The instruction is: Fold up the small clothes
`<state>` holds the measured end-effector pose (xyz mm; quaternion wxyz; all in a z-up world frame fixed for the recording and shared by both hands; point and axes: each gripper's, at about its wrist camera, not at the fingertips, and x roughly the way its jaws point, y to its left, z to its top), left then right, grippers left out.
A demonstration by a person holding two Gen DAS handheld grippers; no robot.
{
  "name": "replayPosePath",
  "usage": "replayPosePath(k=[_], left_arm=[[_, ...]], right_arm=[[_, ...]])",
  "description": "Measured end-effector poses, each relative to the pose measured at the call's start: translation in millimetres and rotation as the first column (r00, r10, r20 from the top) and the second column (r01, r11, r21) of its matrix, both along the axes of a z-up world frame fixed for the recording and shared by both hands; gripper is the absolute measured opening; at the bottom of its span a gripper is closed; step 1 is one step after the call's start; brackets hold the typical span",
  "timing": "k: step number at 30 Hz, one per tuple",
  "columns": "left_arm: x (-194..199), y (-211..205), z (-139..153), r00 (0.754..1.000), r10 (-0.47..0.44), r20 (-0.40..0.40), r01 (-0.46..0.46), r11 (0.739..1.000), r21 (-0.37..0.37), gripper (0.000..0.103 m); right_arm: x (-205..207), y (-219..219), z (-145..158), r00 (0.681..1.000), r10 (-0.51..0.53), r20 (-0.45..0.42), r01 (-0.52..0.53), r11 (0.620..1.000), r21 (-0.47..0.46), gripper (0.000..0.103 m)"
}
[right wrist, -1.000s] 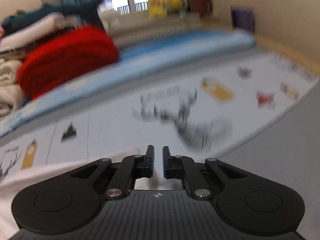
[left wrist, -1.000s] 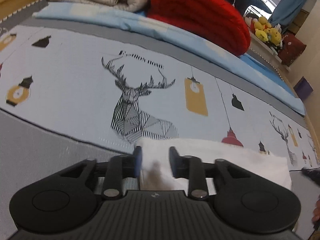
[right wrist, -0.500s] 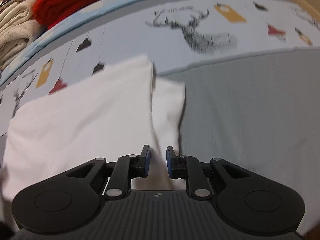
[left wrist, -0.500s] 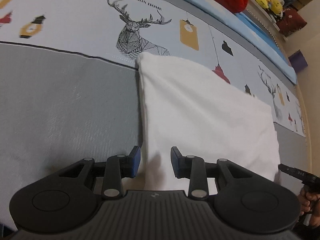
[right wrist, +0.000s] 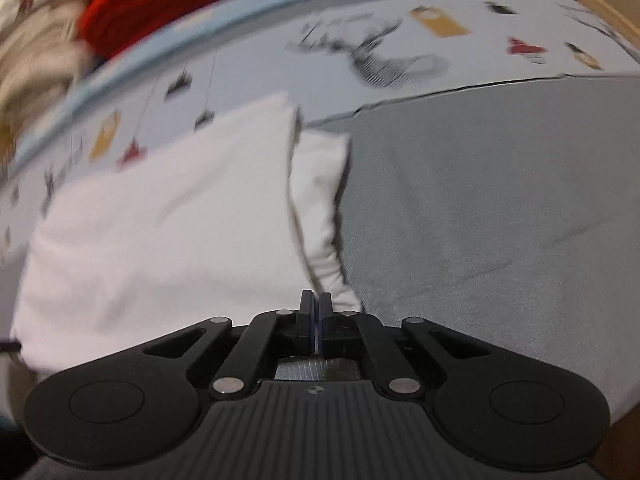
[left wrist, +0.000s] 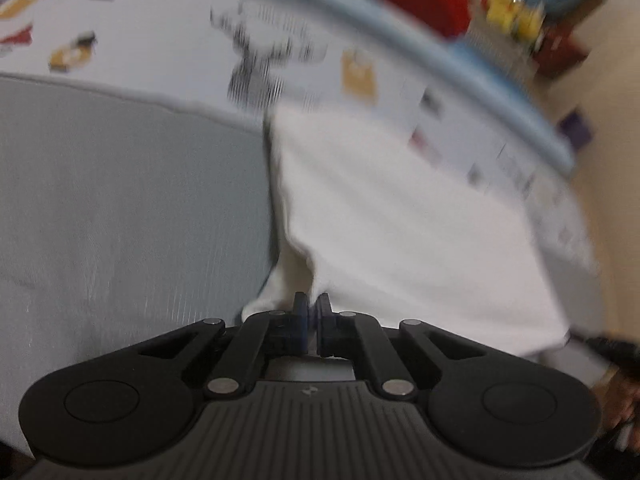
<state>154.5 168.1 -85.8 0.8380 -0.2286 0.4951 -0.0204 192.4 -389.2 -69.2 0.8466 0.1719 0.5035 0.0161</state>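
A: Pinching the near edge of the white garment [left wrist: 400,232], the left gripper [left wrist: 311,309] has its fingers drawn almost together, with only a thin slit between the pads and cloth bunched at the tips.

B: And the other one?

A: The right gripper [right wrist: 315,307] shows its fingers pressed together at the garment's [right wrist: 160,232] near right corner, where a narrow flap of the fabric runs down to the tips. The cloth meets the fingertips, though the view is too blurred to say how much is caught between them.

B: Where does the garment lie?

A: Flat on the bed. In the left wrist view it spreads from 12 o'clock out toward 3 o'clock of the fingertips; its left edge borders the grey sheet [left wrist: 128,208]. In the right wrist view it fills the area from 9 to 12 o'clock, with grey sheet [right wrist: 500,200] from 12 to 3.

B: Anything beyond it?

A: A pale printed cover with a deer drawing [right wrist: 380,56] sits past the garment's far edge at 12 o'clock. A red blanket [right wrist: 168,4] lies further back at 11 o'clock, beside a light blue strip of bedding [left wrist: 460,68], which is blurred in both views.
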Motion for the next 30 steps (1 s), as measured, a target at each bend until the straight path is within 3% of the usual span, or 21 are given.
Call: replayPosePath(k=[2, 5, 8, 11, 13, 15, 18, 20, 22, 26, 29, 30], left_arm=[[-2.8, 2.7, -4.5, 0.999, 0.0, -0.045, 0.0, 1.0, 0.007, 0.003], [-1.2, -3.4, -28.1, 0.976, -0.052, -0.21, 0.061, 0.997, 0.039, 0.005], [0.0, -2.9, -19.3, 0.986, -0.038, -0.162, 0.053, 0.995, 0.088, 0.005], [3.4, 3.1, -11.6, 0.995, -0.025, -0.098, 0.025, 1.0, 0.004, 0.006], [7.1, -0.5, -17.1, 0.993, -0.044, -0.113, 0.042, 0.999, -0.021, 0.006], [16.9, -10.2, -25.4, 0.981, -0.082, -0.176, 0.084, 0.996, 0.005, 0.009], [20.8, -17.6, -38.8, 0.958, -0.107, -0.264, 0.127, 0.99, 0.059, 0.01], [22.2, -11.5, -31.9, 0.971, -0.077, -0.226, 0.087, 0.996, 0.033, 0.014], [24.6, -1.0, -21.4, 0.986, -0.025, -0.162, 0.024, 1.0, -0.01, 0.022], [36.2, 10.7, -13.0, 0.993, 0.039, -0.114, -0.044, 0.998, -0.045, 0.041], [50.8, 9.9, -17.1, 0.989, 0.065, -0.135, -0.072, 0.996, -0.049, 0.057], [49.0, 10.6, -19.3, 0.987, 0.068, -0.144, -0.076, 0.996, -0.051, 0.058]], right_arm=[[-8.0, -8.1, 1.6, 0.998, -0.051, -0.02, 0.052, 0.998, 0.037, 0.0], [-7.2, -1.0, -6.3, 0.997, -0.02, -0.081, 0.019, 1.0, -0.018, 0.0], [-5.4, 7.5, -17.1, 0.988, -0.016, -0.154, -0.005, 0.99, -0.138, 0.0], [-5.6, 4.7, 1.2, 0.999, -0.041, -0.023, 0.038, 0.994, -0.106, 0.003], [-5.8, 6.9, 13.3, 0.997, -0.026, 0.07, 0.032, 0.997, -0.076, 0.003], [-2.2, 12.8, 12.6, 0.997, 0.016, 0.081, -0.013, 0.999, -0.041, 0.005], [7.5, 28.4, -7.7, 0.995, 0.096, -0.028, -0.097, 0.994, -0.043, 0.016], [12.2, 40.8, -29.2, 0.978, 0.133, -0.162, -0.157, 0.977, -0.141, 0.022], [11.8, 42.4, -37.6, 0.971, 0.112, -0.21, -0.152, 0.971, -0.187, 0.022], [13.3, 36.0, -14.1, 0.994, 0.076, -0.073, -0.088, 0.981, -0.172, 0.023], [11.0, 32.6, 7.6, 0.997, 0.054, 0.059, -0.04, 0.978, -0.204, 0.023], [10.2, 31.3, 16.1, 0.994, 0.058, 0.098, -0.037, 0.98, -0.195, 0.023]])
